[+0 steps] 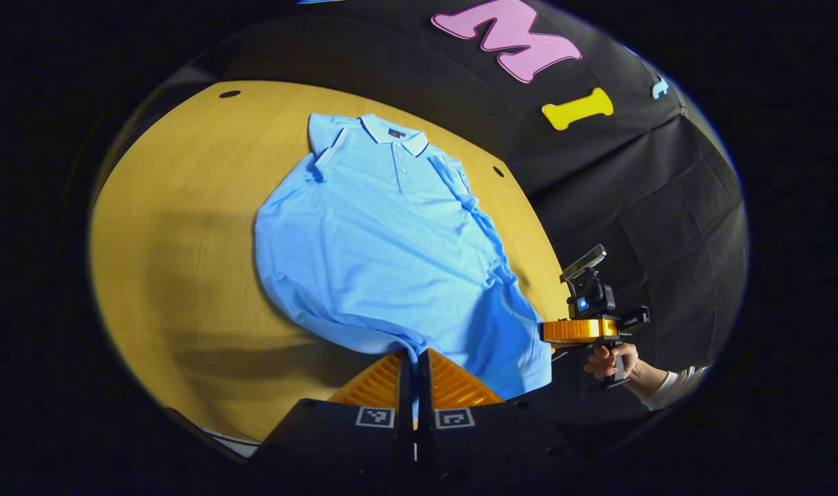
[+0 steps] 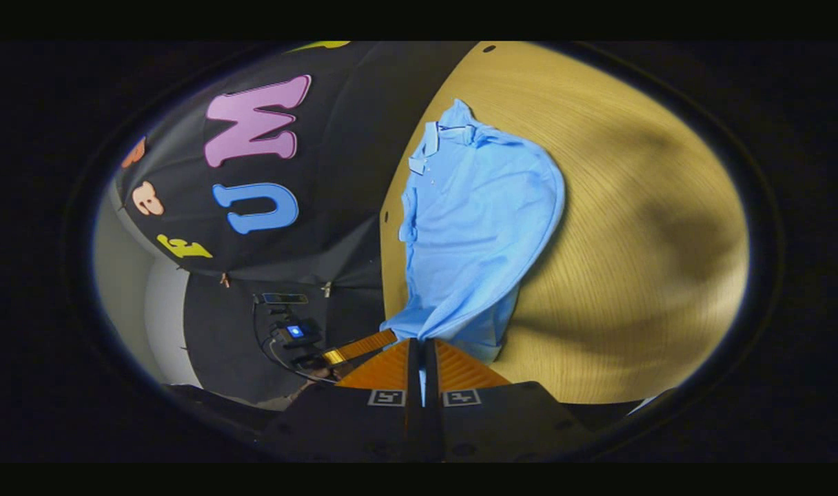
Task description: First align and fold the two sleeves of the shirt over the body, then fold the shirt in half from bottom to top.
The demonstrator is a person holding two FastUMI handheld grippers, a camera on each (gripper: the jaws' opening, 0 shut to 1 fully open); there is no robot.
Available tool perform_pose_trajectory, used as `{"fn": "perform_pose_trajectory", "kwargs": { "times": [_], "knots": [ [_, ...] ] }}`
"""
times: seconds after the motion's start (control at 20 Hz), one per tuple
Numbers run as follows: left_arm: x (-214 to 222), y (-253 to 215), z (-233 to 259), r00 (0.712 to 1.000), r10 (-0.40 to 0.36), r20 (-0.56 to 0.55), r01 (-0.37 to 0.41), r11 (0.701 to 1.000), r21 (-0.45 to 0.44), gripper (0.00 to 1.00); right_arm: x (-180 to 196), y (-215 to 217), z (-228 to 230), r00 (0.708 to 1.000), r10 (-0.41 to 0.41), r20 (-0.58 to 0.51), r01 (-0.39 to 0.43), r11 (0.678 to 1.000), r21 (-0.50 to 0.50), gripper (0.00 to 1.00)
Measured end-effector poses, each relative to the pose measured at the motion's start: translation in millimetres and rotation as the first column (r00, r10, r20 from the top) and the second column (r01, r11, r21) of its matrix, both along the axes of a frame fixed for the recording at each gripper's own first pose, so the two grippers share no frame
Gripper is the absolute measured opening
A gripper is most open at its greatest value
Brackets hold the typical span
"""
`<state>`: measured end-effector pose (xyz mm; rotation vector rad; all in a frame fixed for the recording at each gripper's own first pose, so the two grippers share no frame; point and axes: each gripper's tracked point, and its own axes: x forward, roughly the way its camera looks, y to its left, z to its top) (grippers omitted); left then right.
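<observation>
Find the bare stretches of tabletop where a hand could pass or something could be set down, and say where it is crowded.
Bare wood lies between the blue polo shirt and the round table's rim on the left gripper's side, also beyond the collar. It is crowded at the hem, pinched by both grippers; the right gripper side has only a thin strip.

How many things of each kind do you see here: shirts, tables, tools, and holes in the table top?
Shirt: 1
Table: 1
Tools: 2, left tool and right tool, each shut on the shirt hem
Holes in the table top: 2
Total: 6
</observation>
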<state>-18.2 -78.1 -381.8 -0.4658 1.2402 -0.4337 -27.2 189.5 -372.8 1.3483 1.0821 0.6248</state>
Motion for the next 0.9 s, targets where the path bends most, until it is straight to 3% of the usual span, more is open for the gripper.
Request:
{"fn": "perform_pose_trajectory", "kwargs": {
  "times": [0.15,0.2,0.25,0.5,0.55,0.6,0.7,0.8,0.9],
  "knots": [
    [15.6,-4.4,13.9,1.000,0.020,0.024,-0.020,1.000,-0.023,0.07,13.0,-3.4,16.2,0.999,-0.009,0.038,0.009,1.000,0.014,0.05],
    [23.4,-4.2,18.6,0.999,0.027,0.041,-0.026,0.999,-0.026,0.07,19.3,-5.9,25.0,0.998,-0.011,0.060,0.010,1.000,0.022,0.10],
    [33.0,-2.5,24.7,0.998,0.034,0.061,-0.033,0.999,-0.026,0.07,29.4,-8.3,31.8,0.996,-0.027,0.083,0.025,0.999,0.027,0.05],
    [95.0,2.8,45.8,0.984,0.056,0.167,-0.055,0.998,-0.011,0.07,90.1,-24.6,75.9,0.975,-0.069,0.211,0.056,0.996,0.065,0.05],
    [108.4,4.6,51.2,0.981,0.061,0.186,-0.061,0.998,-0.006,0.07,98.1,-26.0,76.8,0.969,-0.071,0.236,0.058,0.996,0.061,0.00],
    [122.1,5.5,57.7,0.977,0.065,0.205,-0.066,0.998,-0.003,0.07,114.3,-29.0,82.1,0.964,-0.076,0.256,0.062,0.996,0.060,0.05],
    [155.9,6.0,62.1,0.967,0.060,0.249,-0.066,0.998,0.015,0.07,147.4,-36.3,92.3,0.953,-0.088,0.291,0.074,0.996,0.057,0.00],
    [193.0,16.5,64.3,0.954,0.046,0.296,-0.068,0.996,0.064,0.07,182.5,-44.4,96.6,0.941,-0.080,0.329,0.077,0.997,0.023,0.04],
    [231.2,21.4,70.3,0.942,0.084,0.325,-0.111,0.991,0.068,0.07,221.6,-51.8,99.9,0.927,-0.064,0.371,0.076,0.997,-0.019,0.04]
  ]
}}
